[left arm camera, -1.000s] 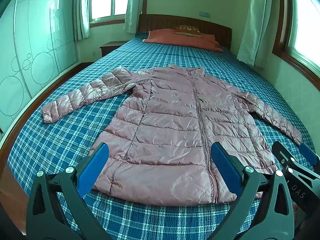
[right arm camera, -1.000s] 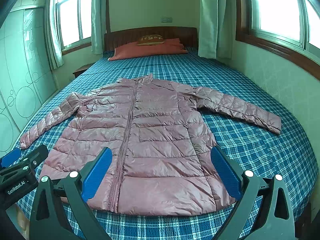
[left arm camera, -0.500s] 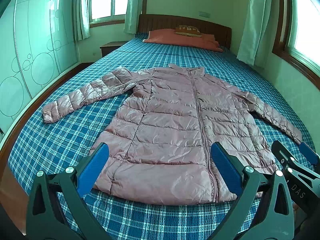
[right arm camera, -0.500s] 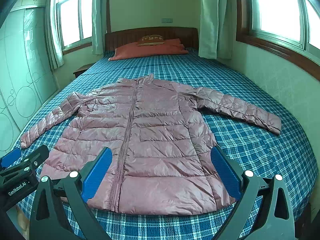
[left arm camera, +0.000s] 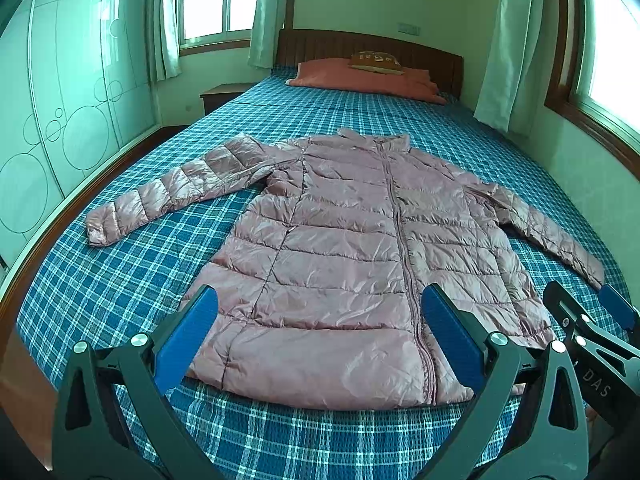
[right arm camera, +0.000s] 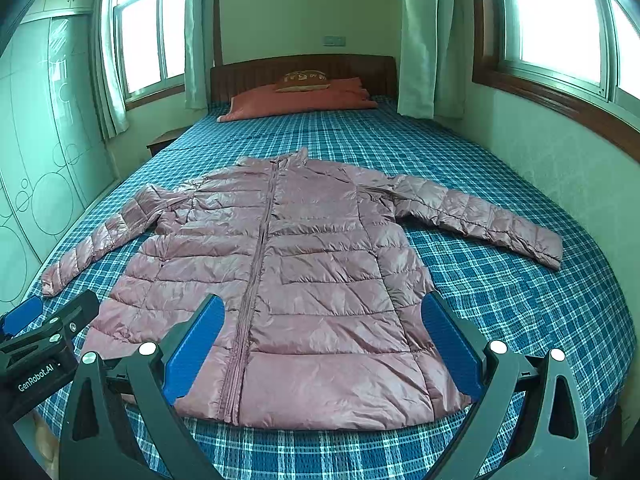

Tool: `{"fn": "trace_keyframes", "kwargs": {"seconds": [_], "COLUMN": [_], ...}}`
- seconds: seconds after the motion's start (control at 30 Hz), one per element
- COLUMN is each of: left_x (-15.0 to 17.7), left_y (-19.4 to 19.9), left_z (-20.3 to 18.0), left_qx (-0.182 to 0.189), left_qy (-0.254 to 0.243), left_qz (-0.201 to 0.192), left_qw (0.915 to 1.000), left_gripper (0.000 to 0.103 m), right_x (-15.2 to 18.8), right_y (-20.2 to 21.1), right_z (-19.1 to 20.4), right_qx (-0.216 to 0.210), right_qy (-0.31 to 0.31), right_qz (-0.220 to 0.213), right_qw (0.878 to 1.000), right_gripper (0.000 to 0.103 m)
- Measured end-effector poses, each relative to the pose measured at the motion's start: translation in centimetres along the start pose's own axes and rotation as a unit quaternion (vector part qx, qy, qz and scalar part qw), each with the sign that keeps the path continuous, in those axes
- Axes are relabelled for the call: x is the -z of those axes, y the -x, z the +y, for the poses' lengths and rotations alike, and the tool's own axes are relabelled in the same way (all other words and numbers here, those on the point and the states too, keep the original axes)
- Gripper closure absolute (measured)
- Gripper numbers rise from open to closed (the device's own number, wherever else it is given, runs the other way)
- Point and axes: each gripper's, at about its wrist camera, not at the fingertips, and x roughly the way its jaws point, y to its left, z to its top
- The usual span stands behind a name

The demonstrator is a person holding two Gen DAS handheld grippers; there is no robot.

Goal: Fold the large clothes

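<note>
Evidently pre-fold stage: jacket lay flat, zipped, on bed; left tool and right tool gaped wide, empty; next, likely grasp sleeve.

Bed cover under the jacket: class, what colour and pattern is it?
The bed cover is blue plaid with white lines, clearest in the right wrist view.

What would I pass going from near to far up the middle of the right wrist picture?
Right gripper → pink puffer jacket → blue plaid bedspread → orange pillow → wooden headboard.
</note>
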Motion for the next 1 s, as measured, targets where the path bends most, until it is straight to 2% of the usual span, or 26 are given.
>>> {"fn": "trace_keyframes", "kwargs": {"seconds": [0.77,0.87,1.0], "left_x": [0.1,-0.2,-0.6], "left_y": [-0.5,-1.7,-4.5], "left_z": [0.4,0.9,2.8], "left_qx": [-0.002,0.000,0.004], "left_qy": [0.002,0.015,0.060], "left_qz": [0.003,0.006,0.030], "left_qw": [1.0000,0.9999,0.9978], "left_gripper": [0.002,0.002,0.002], "right_x": [0.1,0.3,0.5], "right_y": [-0.4,-1.8,-4.3], "right_z": [0.3,-0.5,-2.5], "right_qx": [-0.003,-0.012,-0.011], "right_qy": [-0.003,-0.018,-0.048], "right_qz": [0.005,0.009,0.025], "right_qw": [1.000,1.000,0.998], "right_gripper": [0.005,0.005,0.005]}}
